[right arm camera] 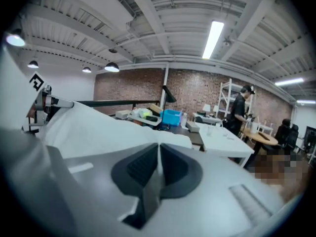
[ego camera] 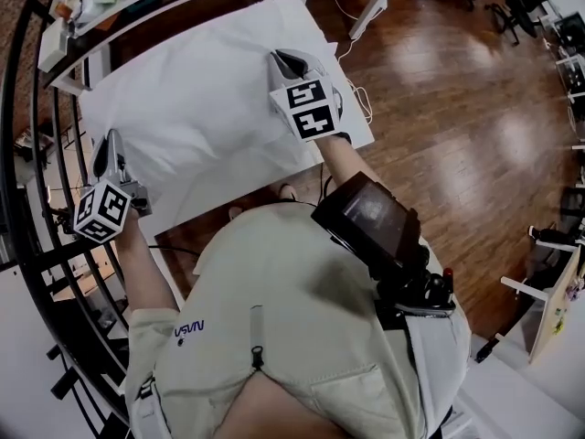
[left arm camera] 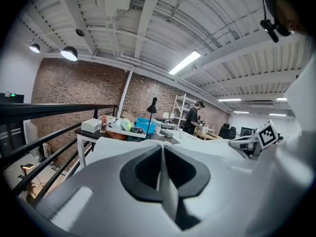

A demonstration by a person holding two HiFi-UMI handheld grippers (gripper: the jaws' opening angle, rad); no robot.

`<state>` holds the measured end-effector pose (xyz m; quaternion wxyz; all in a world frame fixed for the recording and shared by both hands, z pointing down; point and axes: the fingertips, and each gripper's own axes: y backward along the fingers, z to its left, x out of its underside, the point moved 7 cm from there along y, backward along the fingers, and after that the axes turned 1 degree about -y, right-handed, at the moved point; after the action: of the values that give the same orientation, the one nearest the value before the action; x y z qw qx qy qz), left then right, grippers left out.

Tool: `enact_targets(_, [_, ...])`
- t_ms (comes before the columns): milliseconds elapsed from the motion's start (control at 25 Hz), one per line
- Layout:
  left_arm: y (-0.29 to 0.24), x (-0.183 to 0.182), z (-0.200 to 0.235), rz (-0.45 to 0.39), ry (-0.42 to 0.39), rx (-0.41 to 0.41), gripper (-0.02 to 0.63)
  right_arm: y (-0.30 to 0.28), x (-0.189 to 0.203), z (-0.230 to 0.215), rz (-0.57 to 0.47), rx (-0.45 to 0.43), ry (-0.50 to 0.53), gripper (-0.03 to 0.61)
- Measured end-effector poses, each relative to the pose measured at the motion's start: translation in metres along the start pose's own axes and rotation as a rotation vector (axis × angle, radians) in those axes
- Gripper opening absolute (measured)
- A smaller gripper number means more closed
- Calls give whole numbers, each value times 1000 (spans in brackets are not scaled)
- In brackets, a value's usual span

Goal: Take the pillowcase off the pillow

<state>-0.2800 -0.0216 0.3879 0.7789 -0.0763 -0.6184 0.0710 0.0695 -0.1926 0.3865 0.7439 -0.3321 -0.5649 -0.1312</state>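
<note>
A white pillow in its white pillowcase point(ego camera: 201, 108) lies across a white table point(ego camera: 358, 133). My left gripper point(ego camera: 111, 142) sits at the pillow's left corner near the front. My right gripper point(ego camera: 285, 58) is at the pillow's right end. In the left gripper view the left gripper point(left arm camera: 162, 149) is shut, with a thin fold of the white pillowcase point(left arm camera: 217, 154) pinched between its pads. The right gripper view shows the right gripper point(right arm camera: 158, 149) shut the same way on a fold of the pillowcase point(right arm camera: 98, 127), which stretches away toward the other gripper.
A black railing point(ego camera: 37, 199) curves along the left of the table. Behind it stands a desk with a blue bin point(left arm camera: 144, 126) and clutter. Another white table point(right arm camera: 229, 138) is to the right, over a wooden floor point(ego camera: 457, 108). A person point(left arm camera: 191, 117) stands far back.
</note>
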Motion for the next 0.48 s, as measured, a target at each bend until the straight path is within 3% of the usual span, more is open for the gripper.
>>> enact_targets(240, [-22, -25, -33, -17, -46, 95, 11, 16, -18, -41, -23, 73, -1, 11])
enact_targets(480, [-81, 29, -32, 133, -6, 116, 11, -24, 44, -67, 135, 102, 0, 11])
